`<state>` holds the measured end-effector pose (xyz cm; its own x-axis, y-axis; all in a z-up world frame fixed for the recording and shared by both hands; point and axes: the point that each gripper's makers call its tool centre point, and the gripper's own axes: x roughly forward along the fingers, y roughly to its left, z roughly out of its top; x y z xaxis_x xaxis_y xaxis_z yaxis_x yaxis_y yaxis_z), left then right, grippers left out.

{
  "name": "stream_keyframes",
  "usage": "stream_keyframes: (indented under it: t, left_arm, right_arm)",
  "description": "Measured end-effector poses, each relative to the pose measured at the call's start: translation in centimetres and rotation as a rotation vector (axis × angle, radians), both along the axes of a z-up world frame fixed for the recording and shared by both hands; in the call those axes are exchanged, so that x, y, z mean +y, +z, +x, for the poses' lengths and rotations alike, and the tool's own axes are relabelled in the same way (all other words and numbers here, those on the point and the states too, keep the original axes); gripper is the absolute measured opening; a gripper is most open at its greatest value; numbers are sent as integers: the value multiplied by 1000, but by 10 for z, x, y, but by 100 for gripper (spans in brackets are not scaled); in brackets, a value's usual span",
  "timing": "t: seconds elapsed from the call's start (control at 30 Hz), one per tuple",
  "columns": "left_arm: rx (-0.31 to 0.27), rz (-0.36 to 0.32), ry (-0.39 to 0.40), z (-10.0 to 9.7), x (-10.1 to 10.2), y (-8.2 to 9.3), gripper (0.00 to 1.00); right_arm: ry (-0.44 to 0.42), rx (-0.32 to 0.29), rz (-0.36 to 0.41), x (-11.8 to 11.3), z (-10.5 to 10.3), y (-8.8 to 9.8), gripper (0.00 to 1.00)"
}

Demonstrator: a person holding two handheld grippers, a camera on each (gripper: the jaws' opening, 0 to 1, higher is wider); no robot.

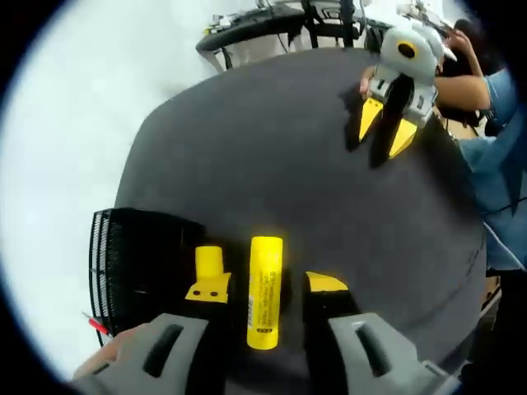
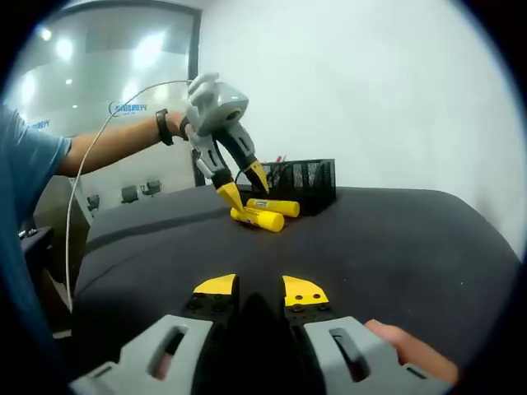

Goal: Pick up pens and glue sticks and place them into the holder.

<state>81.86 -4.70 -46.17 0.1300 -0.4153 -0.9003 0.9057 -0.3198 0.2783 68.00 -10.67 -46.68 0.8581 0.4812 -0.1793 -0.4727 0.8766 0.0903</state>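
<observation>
Left gripper (image 1: 268, 288): jaws apart, yellow tips on either side of one glue stick, not clamped. In the right gripper view it (image 2: 244, 187) points down over the glue sticks, held by a hand wearing a wrist strap.
Right gripper (image 2: 259, 290): jaws apart with a narrow gap, nothing between them, raised above the near part of the table. In the left gripper view it (image 1: 385, 127) sits over the far side of the table, jaws parted and empty.
Glue sticks, count: two, both yellow, both lying on their sides.
Glue stick between the left jaws (image 1: 265, 290): lies along the jaw axis, resting on the table; also seen from the right gripper (image 2: 257, 219).
Second glue stick (image 1: 209, 262): just beside the first, partly hidden by a jaw tip, close to the holder; in the right gripper view (image 2: 272, 206) it lies just in front of the holder.
Holder (image 1: 136, 255): one, black mesh, standing at the table's edge; also visible at (image 2: 306, 184).
Pens: a red tip (image 1: 96, 324) shows by the holder; count cannot be told.
Table (image 1: 288, 164): dark cloth surface with a rounded edge.
</observation>
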Motion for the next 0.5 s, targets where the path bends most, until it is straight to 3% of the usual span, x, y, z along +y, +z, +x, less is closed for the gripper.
stream_keyframes:
  t: [0.5]
  left_arm:
    - [6, 84, -22, 7, -10, -21, 28]
  right_arm:
    - [1, -1, 2, 0, 0, 0, 17]
